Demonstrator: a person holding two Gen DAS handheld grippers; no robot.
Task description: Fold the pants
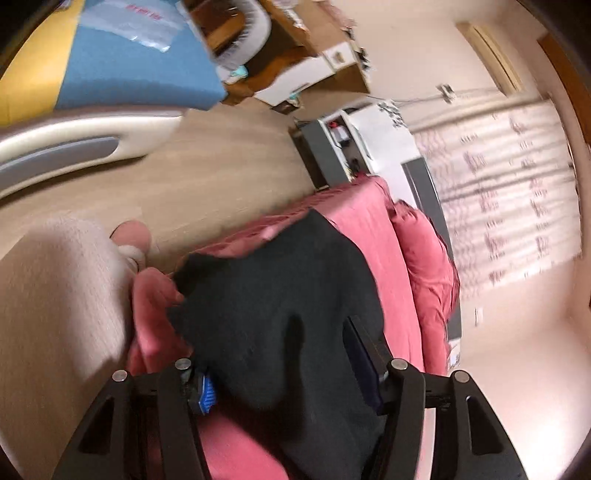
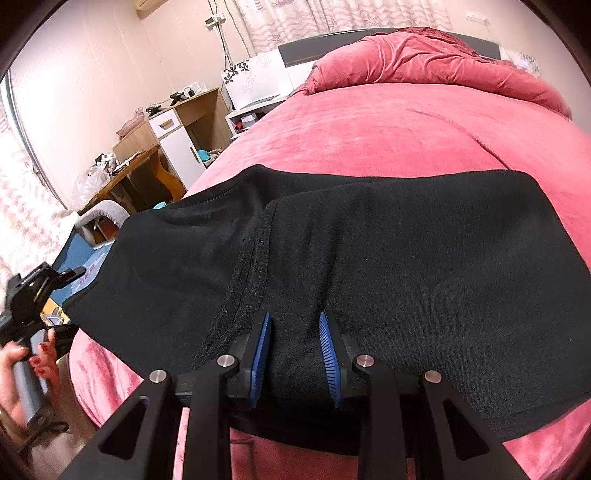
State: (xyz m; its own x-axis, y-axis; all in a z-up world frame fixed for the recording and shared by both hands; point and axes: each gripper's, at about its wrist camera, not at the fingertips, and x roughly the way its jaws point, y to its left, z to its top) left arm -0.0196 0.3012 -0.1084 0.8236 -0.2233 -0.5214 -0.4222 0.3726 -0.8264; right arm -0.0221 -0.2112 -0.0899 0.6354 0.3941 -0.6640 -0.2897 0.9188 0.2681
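**Black pants lying across pink bed**

Pinching near hem of black pants (image 2: 369,258) between blue pads of right gripper (image 2: 295,360). Lying folded over, left edge overhanging pink bed (image 2: 369,136). Spreading wide around black cloth: left gripper (image 1: 288,373), tilted, blurred. Gripping grey handle at far left: hand (image 2: 22,373).

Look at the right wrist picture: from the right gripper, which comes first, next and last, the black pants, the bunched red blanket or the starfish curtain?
1. Black pants, between the right gripper fingers.
2. Bunched red blanket, at the bed's far end.
3. Starfish curtain, on the back wall.
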